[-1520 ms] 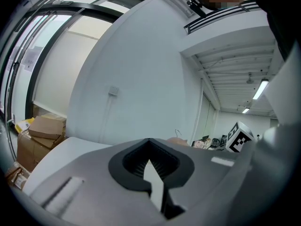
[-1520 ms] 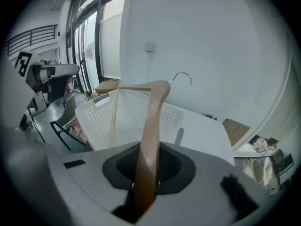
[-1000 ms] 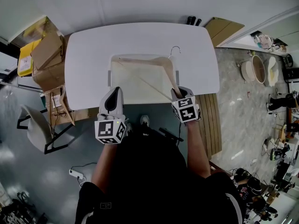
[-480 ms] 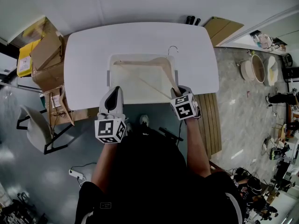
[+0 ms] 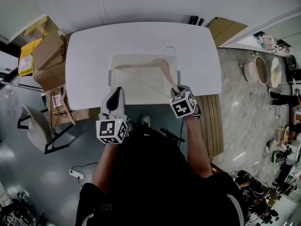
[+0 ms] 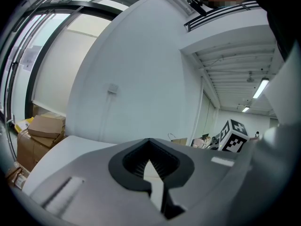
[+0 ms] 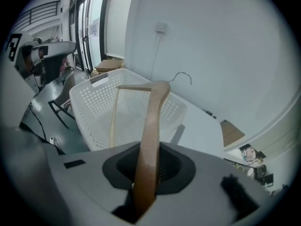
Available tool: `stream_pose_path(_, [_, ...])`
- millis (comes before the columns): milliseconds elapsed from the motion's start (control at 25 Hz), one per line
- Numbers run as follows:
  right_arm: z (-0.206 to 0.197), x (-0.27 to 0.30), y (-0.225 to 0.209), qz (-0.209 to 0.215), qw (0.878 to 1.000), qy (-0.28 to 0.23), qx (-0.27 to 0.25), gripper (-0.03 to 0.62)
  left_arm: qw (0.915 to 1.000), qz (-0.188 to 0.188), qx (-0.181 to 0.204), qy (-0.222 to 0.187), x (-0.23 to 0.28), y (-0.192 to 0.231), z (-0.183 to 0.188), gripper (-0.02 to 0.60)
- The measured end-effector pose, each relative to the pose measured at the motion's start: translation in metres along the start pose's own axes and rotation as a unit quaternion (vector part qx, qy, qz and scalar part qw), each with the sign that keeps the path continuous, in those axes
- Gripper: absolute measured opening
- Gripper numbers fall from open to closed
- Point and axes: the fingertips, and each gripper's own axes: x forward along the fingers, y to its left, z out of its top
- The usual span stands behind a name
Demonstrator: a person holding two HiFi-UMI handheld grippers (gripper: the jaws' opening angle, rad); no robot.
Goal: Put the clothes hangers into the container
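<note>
A wooden clothes hanger [image 5: 165,69] with a metal hook [image 5: 170,48] lies tilted over the white perforated basket [image 5: 111,74] on the white table [image 5: 84,51]. My right gripper [image 5: 178,91] is shut on the end of one hanger arm at the basket's near right corner. In the right gripper view the hanger [image 7: 151,121] rises from the jaws of my right gripper [image 7: 148,166] over the basket [image 7: 94,102]. My left gripper [image 5: 117,91] hangs at the basket's near left corner, shut and empty; in its own view my left gripper [image 6: 150,166] holds nothing.
Cardboard boxes [image 5: 47,55] and a grey chair [image 5: 35,126] stand left of the table. A slatted wooden panel [image 5: 211,121] lies on the floor at the right. Two dark objects [image 5: 195,20] sit at the table's far edge.
The right gripper has shifted slightly left and turned, swinging the hanger and its hook to the left, more squarely over the basket. The left gripper has stayed in place.
</note>
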Motion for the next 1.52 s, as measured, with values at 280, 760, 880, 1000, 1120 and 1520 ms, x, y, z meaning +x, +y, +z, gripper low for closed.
stream_pose_path(280, [-0.004, 0.008, -0.002, 0.001, 1.0, 0.018, -0.01, 0.064, 1.0, -0.001, 0.0, 0.004, 0.006, 0.0, -0.005, 0.006])
stream_pose_path(760, [-0.002, 0.021, -0.001, -0.021, 0.997, 0.054, -0.045, 0.064, 0.9999, 0.0, -0.004, 0.013, 0.015, 0.003, -0.009, 0.006])
stream_pose_path(880, [0.002, 0.024, 0.001, -0.024, 0.996, 0.059, -0.059, 0.064, 0.9998, -0.001, -0.003, 0.017, 0.018, 0.003, -0.011, 0.006])
stream_pose_path(1000, [0.004, 0.027, 0.003, -0.024, 0.996, 0.063, -0.066, 0.064, 0.9998, -0.001, -0.004, 0.019, 0.019, 0.004, -0.012, 0.006])
stream_pose_path(1120, [0.004, 0.03, 0.0, -0.036, 0.994, 0.069, -0.077, 0.064, 0.9998, -0.001, -0.003, 0.02, 0.02, 0.005, -0.013, 0.006])
stream_pose_path(1520, [0.008, 0.043, 0.0, -0.039, 0.992, 0.081, -0.093, 0.064, 0.9997, 0.003, -0.003, 0.024, 0.021, 0.011, -0.015, 0.006])
